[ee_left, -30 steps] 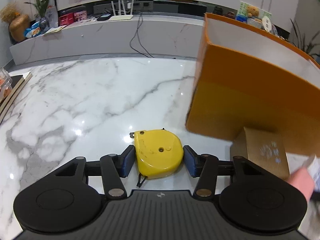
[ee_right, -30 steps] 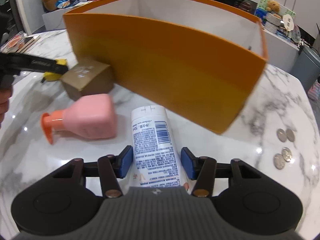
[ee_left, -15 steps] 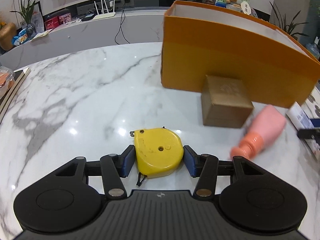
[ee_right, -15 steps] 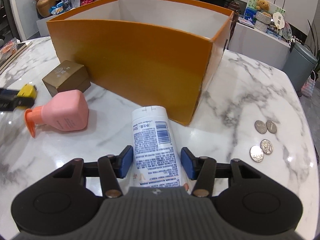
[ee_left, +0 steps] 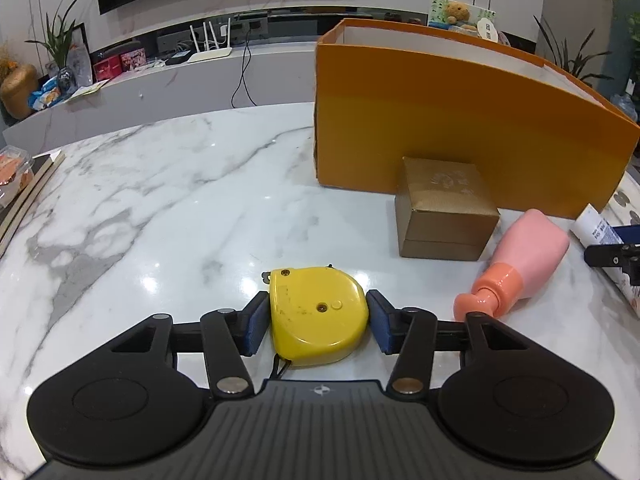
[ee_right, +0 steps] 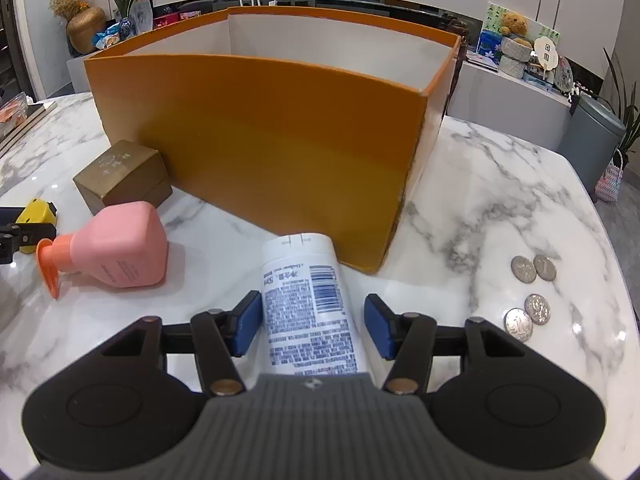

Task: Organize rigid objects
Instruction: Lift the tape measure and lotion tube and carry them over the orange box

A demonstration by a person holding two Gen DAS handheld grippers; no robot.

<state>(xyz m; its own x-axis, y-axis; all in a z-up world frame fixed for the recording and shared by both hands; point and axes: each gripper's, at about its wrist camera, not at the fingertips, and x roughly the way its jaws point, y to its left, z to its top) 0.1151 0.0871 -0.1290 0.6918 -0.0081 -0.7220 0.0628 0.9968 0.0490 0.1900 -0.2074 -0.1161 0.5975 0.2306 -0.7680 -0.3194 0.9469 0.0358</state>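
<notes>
The left hand-held gripper (ee_left: 318,322) is set around a yellow tape measure (ee_left: 318,316) lying flat on the marble tabletop (ee_left: 160,200); its jaws are closing. The left blue pad is seen touching the tape measure's side, a thin gap is seen at the right pad, so a firm grip cannot be told

The right hand-held gripper (ee_right: 312,322) is placed around a white tube (ee_right: 308,304) with blue printed text and a barcode, lying on the tabletop with its flat end toward the orange box (ee_right: 260,152). Its jaws are opening; the left pad is beside the tube, the right pad is clearly apart from it, so the tube is not clamped

The orange box is stood open-topped at the middle of the tabletop, white inside. A small brown box (ee_right: 120,176) is seen just beside its near wall. A pink pump bottle (ee_right: 116,248) is laid on its side near the brown box, orange pump head toward the left hand-held gripper. Four coins (ee_right: 530,292) are lying on the tabletop to the right of the tube
</notes>
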